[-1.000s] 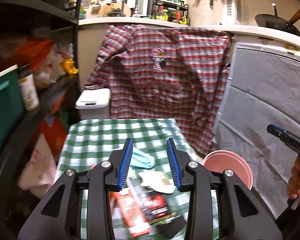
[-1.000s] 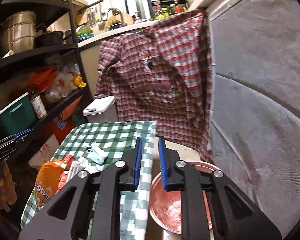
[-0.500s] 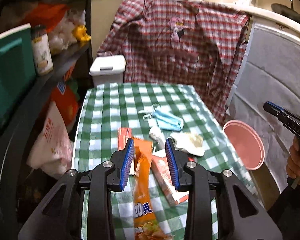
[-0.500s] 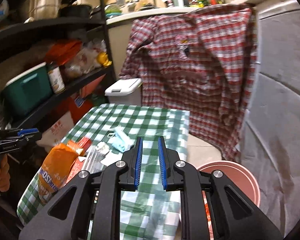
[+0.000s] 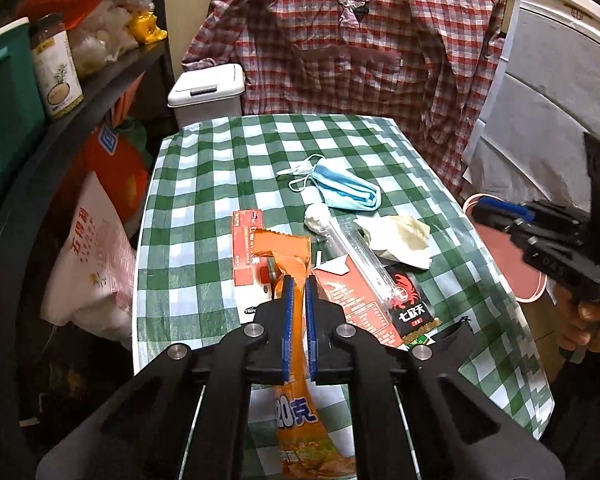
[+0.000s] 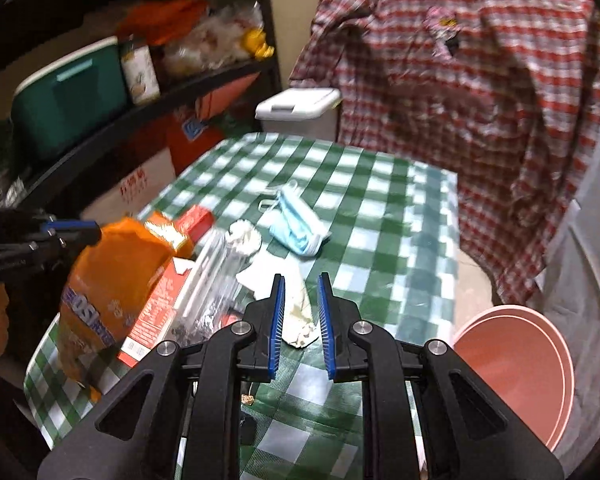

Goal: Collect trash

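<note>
Orange snack bag [image 5: 296, 276] pinched between the jaws of the left gripper [image 5: 298, 288], which have come down to a narrow slit on its crumpled middle; the bag's serrated top edge lies over a flat red box [image 5: 246, 240], its printed end runs back under the gripper. From the right wrist view the bag [image 6: 112, 280] looks lifted off the cloth at one end, though blur makes this uncertain.

Right gripper [image 6: 300, 316] hovers over a crumpled white napkin [image 6: 296, 312]; jaws stand partly open, a gap on either side, not pressing it.

Tabletop [image 5: 228, 168] covered in green-and-white check cloth. Remaining litter clustered near its front edge:
- blue face mask [image 5: 348, 190], toward the middle
- small white wad [image 5: 316, 218] touching a clear plastic tube [image 5: 360, 260]
- red carton [image 5: 352, 300] beside the bag, under the tube
- black wrapper with a red crab print [image 5: 410, 304]

Pink bucket [image 6: 516, 368] on the floor just off the tabletop's right side. White lidded bin [image 5: 208, 90] behind the far left corner. Plaid shirt [image 5: 348, 40] hangs behind.
</note>
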A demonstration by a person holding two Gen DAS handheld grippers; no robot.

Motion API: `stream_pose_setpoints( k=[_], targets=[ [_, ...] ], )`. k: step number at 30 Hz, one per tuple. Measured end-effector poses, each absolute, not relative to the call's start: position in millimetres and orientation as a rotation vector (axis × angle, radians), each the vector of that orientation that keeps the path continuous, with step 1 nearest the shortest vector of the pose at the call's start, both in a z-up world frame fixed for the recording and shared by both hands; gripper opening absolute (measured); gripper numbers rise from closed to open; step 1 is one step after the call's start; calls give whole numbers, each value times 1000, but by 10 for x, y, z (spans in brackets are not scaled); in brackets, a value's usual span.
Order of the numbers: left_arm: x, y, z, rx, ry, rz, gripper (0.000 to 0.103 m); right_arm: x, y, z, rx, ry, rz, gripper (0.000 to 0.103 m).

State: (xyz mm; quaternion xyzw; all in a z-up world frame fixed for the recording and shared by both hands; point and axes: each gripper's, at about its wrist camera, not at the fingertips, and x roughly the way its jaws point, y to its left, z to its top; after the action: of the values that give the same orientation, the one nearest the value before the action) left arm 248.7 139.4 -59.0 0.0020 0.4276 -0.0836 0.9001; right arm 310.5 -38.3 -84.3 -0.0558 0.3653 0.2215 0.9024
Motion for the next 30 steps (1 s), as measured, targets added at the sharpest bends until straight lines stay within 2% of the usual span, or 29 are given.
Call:
stream_pose_setpoints(
  k=[16, 18, 19, 20, 30],
  targets=[
    [2490, 1467, -478, -19, 847, -143, 2, 3459, -47, -1330, -244, 878, 461, 18],
    [2489, 1475, -465, -19, 844, -141, 2, 3463, -60, -1337, -247, 878, 457, 15],
    [2483, 1476, -459, -17, 841, -138, 2, 3458, -59, -1331, -251, 874, 458, 4],
    [2483, 1477, -449, -17, 839, -138, 2, 3455, -55, -1325, -256, 871, 457, 2],
    [2423, 1427, -364, -11, 815, -134, 1, 3333, -176, -1080, -234, 799, 444, 0]
  ],
)
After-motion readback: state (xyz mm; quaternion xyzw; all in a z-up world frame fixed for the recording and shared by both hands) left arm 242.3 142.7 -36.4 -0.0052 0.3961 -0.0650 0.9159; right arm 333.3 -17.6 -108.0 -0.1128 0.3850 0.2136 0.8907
